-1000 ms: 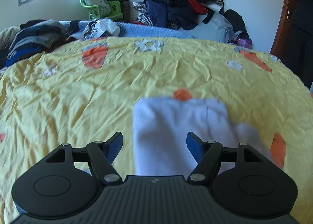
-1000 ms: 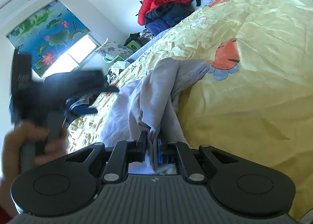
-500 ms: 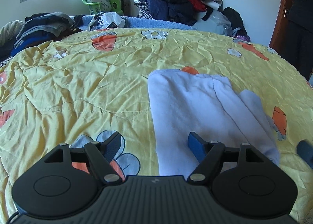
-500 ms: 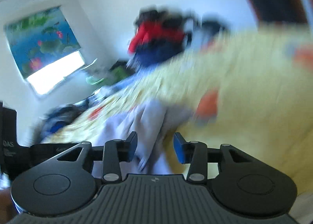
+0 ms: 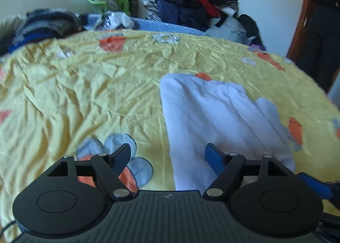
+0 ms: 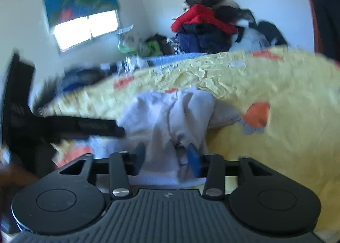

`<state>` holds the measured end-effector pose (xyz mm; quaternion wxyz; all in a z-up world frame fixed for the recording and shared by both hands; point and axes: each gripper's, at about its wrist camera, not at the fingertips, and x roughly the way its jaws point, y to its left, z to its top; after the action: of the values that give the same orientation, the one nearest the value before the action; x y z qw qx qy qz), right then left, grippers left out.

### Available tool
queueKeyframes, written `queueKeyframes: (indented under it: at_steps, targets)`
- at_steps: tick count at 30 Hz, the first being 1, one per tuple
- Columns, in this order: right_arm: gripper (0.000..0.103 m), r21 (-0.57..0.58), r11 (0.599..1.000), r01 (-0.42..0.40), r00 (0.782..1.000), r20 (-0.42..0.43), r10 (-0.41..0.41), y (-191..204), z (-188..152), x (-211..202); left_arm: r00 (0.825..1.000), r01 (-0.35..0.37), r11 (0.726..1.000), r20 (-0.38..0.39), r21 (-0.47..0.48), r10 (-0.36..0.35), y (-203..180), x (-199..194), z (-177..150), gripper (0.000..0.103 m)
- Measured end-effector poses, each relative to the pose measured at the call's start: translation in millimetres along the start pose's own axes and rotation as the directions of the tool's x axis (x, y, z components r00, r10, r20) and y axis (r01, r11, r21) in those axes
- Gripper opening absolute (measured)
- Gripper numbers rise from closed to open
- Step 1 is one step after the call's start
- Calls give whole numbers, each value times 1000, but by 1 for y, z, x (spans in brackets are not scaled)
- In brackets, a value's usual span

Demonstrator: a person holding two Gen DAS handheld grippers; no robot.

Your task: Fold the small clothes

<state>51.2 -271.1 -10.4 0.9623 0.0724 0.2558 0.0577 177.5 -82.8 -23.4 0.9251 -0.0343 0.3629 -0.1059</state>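
A pale lilac garment [image 5: 212, 115] lies folded lengthwise on the yellow bedspread [image 5: 85, 94]. My left gripper [image 5: 167, 156] hangs open above the garment's near left edge, which runs between the fingers untouched. In the right wrist view the same garment [image 6: 170, 111] is bunched in loose folds. My right gripper [image 6: 166, 153] is at its near end with the jaws opening; cloth sits between the pads but they do not press on it. The left gripper [image 6: 63, 124] shows as a dark blur at the left. One blue finger of the right gripper [image 5: 314, 185] shows at the lower right.
A heap of red and dark clothes [image 5: 191, 0] rises behind the bed. Stacked dark clothes [image 5: 42, 24] lie at the far left, with a green basket [image 5: 95, 3] under the window. A brown door with dark clothing [image 5: 318, 20] stands at the right.
The right gripper has let go of the garment's fold, its jaws have spread, and it has rolled upright and lifted. The left gripper drew back toward the garment's near end.
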Motion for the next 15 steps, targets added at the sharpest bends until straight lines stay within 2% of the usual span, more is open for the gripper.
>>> queueKeyframes:
  at_steps: [1, 3, 5, 7, 8, 10, 15]
  targets:
    - [54, -16, 1000, 25, 1000, -19, -25, -2, -1, 3, 999, 32, 999, -9, -12, -32, 4, -1, -1, 77]
    - [55, 54, 998, 29, 1000, 0, -29, -18, 1, -3, 994, 105, 994, -26, -35, -106, 15, -1, -4, 78]
    - [67, 167, 986, -18, 999, 40, 11, -41, 5, -13, 984, 169, 983, -48, -72, -173, 25, 2, -7, 79]
    - [72, 225, 971, -75, 997, 10, 75, -65, 10, -7, 968, 229, 965, -76, -129, -240, 35, 8, -8, 79]
    - [72, 241, 964, -112, 992, -32, 123, -74, 13, 3, 959, 258, 953, -79, -158, -272, 39, 11, -10, 80]
    - [72, 271, 949, -162, 981, -60, 185, -83, 17, 18, 942, 314, 929, -57, -195, -330, 44, 15, -10, 86]
    - [72, 354, 891, -285, 934, -108, 342, -90, 24, 60, 890, 432, 869, -44, -239, -455, 46, 36, -2, 86]
